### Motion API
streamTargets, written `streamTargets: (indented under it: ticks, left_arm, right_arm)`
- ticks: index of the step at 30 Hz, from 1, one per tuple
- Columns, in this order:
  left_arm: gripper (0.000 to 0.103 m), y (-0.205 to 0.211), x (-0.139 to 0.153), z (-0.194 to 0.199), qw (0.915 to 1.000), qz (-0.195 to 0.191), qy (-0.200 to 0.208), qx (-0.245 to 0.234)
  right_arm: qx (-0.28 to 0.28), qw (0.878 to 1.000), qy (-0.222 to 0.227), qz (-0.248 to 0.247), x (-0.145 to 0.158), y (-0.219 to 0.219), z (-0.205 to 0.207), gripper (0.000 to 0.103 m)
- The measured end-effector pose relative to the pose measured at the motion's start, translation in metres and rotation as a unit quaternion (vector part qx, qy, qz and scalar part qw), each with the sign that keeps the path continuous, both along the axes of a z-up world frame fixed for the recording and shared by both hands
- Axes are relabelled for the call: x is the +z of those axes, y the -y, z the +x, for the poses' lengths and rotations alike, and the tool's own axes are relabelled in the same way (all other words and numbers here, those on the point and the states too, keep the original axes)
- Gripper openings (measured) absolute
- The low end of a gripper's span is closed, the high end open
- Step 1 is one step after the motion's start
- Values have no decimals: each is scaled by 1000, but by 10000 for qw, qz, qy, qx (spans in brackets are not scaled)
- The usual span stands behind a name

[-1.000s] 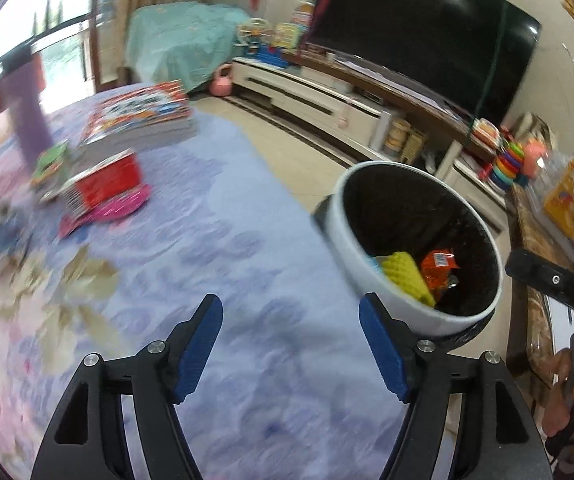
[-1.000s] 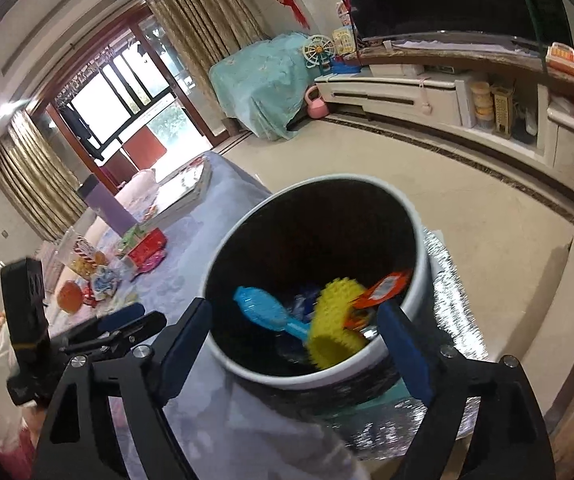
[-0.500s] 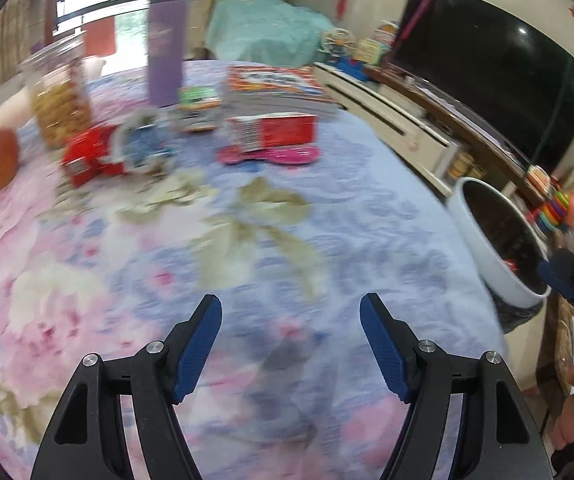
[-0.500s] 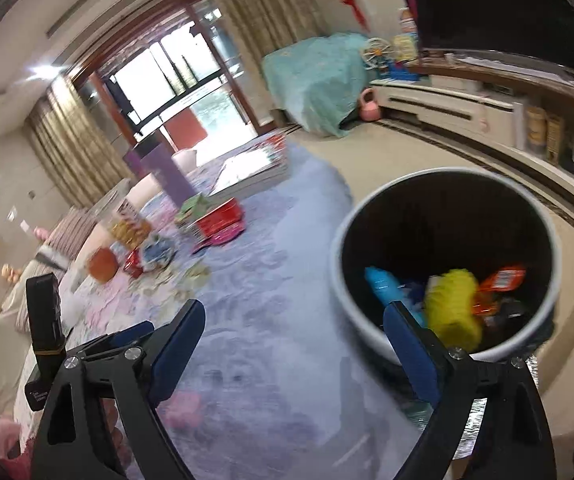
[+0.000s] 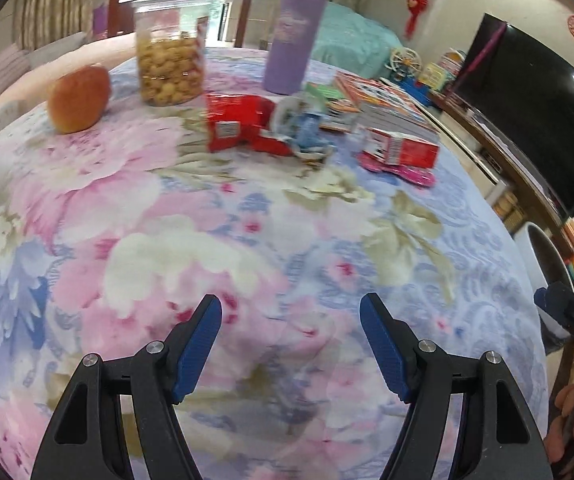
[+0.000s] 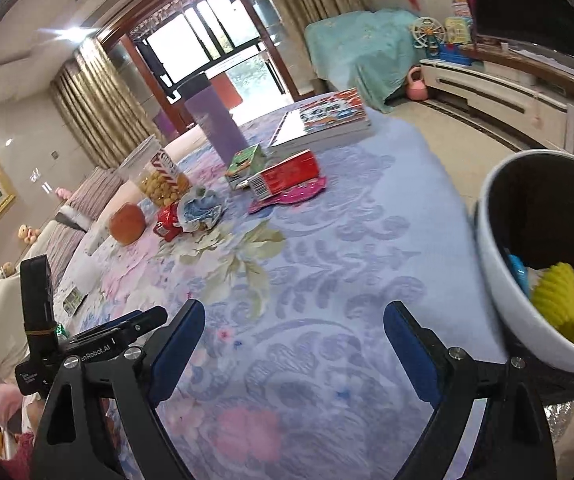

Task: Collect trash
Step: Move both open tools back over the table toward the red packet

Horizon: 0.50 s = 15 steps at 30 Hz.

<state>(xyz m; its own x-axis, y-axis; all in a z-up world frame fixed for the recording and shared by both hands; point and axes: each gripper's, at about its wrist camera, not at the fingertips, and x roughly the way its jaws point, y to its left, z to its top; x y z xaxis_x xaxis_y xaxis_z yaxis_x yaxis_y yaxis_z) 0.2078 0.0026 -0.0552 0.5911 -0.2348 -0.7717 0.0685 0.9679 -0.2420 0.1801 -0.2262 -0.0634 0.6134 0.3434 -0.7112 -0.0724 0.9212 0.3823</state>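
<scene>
Trash, a crumpled blue-white wrapper (image 5: 301,128) beside a red packet (image 5: 239,122), lay far ahead of my left tongs (image 5: 289,344) on the surface (image 5: 247,240); both tongs, right (image 6: 293,346) included, gaped wide and empty. I judged reaching forward came next.

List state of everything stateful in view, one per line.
left claw: open, empty
right claw: open, empty
trash bin: upright, partly filled
red wrapper: crumpled, on table
blue-white wrapper: crumpled, on table
snack jar: upright, about half full
purple tumbler: upright, lid on
</scene>
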Motion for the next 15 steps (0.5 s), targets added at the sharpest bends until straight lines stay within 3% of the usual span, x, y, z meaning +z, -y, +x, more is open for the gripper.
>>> streamTargets:
  ticks: [15]
  left_arm:
    - [71, -23, -8, 34, 9997, -2, -116, 217]
  right_arm:
    - [249, 9996, 18, -152, -15, -34, 46, 92]
